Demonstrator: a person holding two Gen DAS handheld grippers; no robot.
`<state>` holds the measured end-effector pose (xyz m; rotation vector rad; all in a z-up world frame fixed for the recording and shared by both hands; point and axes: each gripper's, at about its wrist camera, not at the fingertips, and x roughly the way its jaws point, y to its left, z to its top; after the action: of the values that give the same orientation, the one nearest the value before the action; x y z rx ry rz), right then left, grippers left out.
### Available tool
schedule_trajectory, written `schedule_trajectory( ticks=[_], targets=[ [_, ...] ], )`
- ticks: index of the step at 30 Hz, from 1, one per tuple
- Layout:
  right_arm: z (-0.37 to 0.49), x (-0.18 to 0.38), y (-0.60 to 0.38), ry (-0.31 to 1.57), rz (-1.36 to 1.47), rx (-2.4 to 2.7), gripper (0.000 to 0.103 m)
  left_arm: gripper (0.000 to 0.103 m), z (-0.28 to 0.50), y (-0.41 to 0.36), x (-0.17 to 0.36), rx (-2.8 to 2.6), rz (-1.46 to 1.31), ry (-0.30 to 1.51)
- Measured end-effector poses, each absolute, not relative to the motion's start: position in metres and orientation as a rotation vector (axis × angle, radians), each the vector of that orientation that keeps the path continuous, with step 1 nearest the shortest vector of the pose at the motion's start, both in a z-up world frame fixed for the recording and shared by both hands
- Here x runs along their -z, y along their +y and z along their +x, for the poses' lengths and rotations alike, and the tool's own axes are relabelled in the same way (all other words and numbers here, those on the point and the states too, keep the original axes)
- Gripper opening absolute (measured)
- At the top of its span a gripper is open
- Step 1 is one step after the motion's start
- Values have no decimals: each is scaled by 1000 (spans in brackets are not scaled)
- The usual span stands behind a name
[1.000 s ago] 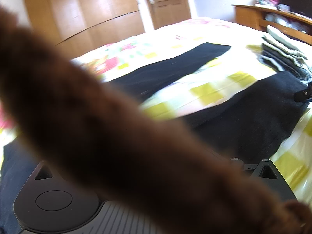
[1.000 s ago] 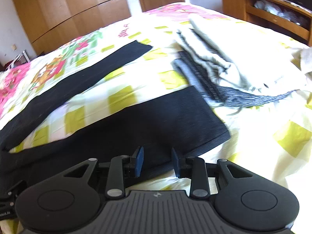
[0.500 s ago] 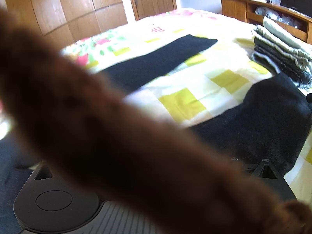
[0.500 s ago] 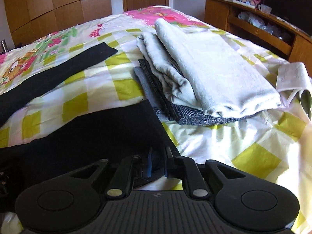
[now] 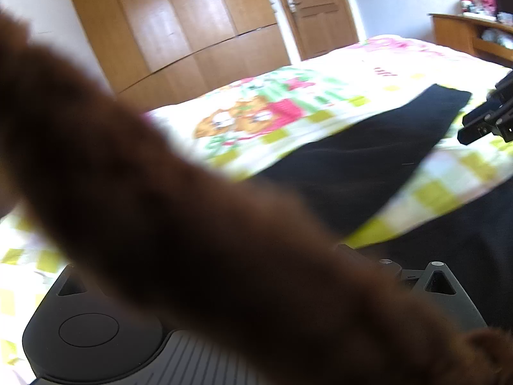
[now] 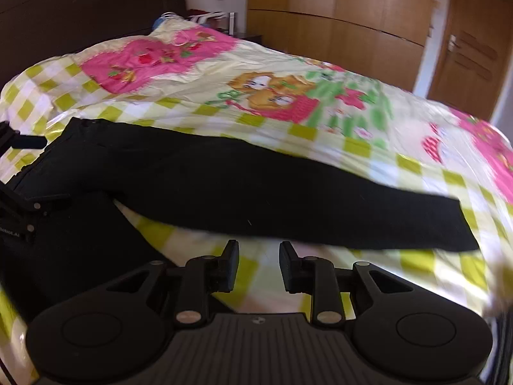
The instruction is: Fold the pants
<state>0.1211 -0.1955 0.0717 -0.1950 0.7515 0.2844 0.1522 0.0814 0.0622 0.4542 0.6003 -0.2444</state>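
The right gripper point(image 6: 259, 264) has swung away from the folded clothes stack and let go of the pants point(image 6: 224, 186); its jaws now stand apart, holding nothing, above the checked bedspread point(image 6: 368, 147). Just ahead of its fingertips one black leg lies flat across the bed. A blurred brown sleeve point(image 5: 198, 240) hides the left gripper's jaws; I cannot tell their state. Wardrobe doors point(image 6: 336, 32) stand beyond.

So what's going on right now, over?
Right gripper open, empty, above the bedspread. Left gripper's fingers hidden behind a brown furry sleeve. Black pants spread flat, not yet folded.
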Motion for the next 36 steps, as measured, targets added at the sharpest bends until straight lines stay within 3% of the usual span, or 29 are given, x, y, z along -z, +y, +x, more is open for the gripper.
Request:
schedule_trajectory(
  ticks=[9, 18, 20, 21, 22, 23, 26, 27, 28, 30, 36],
  targets=[
    [342, -24, -35, 770, -434, -719, 49, 103, 296, 209, -38, 36, 401, 718],
    [392, 15, 19, 928, -623, -826, 63, 102, 362, 270, -11, 85, 287, 941],
    [397, 21, 25, 968, -586, -784, 59, 91, 366, 267, 2, 78, 284, 1003],
    [395, 22, 28, 981, -566, -780, 42, 80, 363, 263, 2, 72, 285, 999],
    [390, 20, 31, 973, -569, -764, 25, 59, 359, 260, 1, 64, 297, 984],
    [385, 19, 32, 958, -584, -738, 24, 48, 354, 258, -2, 54, 307, 971],
    [360, 4, 29, 900, -575, -685, 21, 34, 336, 256, -13, 21, 279, 929],
    [349, -7, 26, 878, -547, -669, 21, 19, 327, 256, -21, 17, 259, 905],
    [336, -22, 21, 849, -521, -657, 21, 13, 315, 257, -31, 23, 229, 872],
    [299, -53, 11, 788, -492, -645, 21, 7, 283, 259, -57, 38, 176, 790],
    [143, -125, -7, 667, -507, -668, 21, 8, 164, 281, -114, 102, 41, 609]
  ],
)
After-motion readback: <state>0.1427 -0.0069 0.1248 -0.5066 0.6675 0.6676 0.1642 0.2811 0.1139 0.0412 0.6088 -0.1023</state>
